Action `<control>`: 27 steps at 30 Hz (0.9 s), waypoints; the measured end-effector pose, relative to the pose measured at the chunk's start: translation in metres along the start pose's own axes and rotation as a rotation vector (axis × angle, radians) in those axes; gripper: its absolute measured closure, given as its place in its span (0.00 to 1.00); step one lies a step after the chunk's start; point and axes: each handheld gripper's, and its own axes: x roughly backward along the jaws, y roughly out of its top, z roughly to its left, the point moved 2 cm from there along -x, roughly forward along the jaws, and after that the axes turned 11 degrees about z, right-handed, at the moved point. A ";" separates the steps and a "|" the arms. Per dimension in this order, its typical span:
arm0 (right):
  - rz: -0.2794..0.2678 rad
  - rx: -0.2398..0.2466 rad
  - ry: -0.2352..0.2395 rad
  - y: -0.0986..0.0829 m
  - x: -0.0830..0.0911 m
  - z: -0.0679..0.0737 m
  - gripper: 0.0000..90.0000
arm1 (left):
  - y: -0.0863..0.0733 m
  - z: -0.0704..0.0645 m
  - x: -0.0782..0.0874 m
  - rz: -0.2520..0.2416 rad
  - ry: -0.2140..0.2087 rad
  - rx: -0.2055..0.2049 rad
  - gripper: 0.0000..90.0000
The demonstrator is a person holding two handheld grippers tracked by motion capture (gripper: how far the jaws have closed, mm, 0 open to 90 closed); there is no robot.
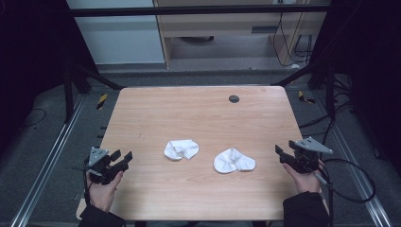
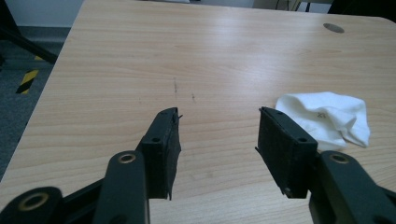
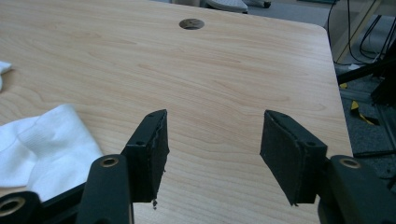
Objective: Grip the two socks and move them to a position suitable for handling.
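Your table (image 1: 198, 189) is a light wooden top with a round cable hole (image 1: 233, 99) near its far edge. Two crumpled white cloths lie apart near the middle of the front half: the left cloth (image 1: 181, 149) and the right cloth (image 1: 233, 161). No container is on the table. Your left gripper (image 1: 124, 157) sits at the table's left edge, jaws wide apart and holding nothing, with the left cloth off to its right. Your right gripper (image 1: 281, 154) sits at the right edge, jaws likewise spread and empty, the right cloth near its left jaw in the right gripper view.
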 end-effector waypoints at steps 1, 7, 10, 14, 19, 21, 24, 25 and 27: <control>0.000 0.014 0.002 0.001 0.001 0.002 0.47 | 0.000 -0.002 0.002 -0.001 -0.001 -0.002 0.55; 0.008 0.056 0.023 0.006 0.005 0.013 0.49 | 0.000 -0.011 0.004 0.001 -0.025 -0.019 0.58; 0.013 0.079 0.051 0.009 0.005 0.020 0.49 | 0.002 -0.016 0.001 0.005 -0.028 -0.031 0.58; 0.041 0.118 0.071 0.008 0.002 0.029 0.48 | 0.005 -0.025 -0.003 0.010 -0.051 -0.044 0.60; 0.069 0.149 0.095 0.007 -0.003 0.037 0.51 | 0.010 -0.038 -0.008 0.017 -0.072 -0.072 0.63; 0.086 0.162 0.105 0.007 -0.006 0.040 0.53 | 0.011 -0.044 -0.010 0.024 -0.080 -0.090 0.65; 0.101 0.170 0.127 0.010 -0.012 0.049 0.54 | 0.013 -0.052 -0.014 0.030 -0.088 -0.107 0.67; 0.107 0.173 0.131 0.011 -0.013 0.051 0.55 | 0.014 -0.055 -0.015 0.030 -0.093 -0.108 0.68; 0.108 0.179 0.138 0.012 -0.015 0.054 0.55 | 0.016 -0.060 -0.017 0.031 -0.098 -0.117 0.70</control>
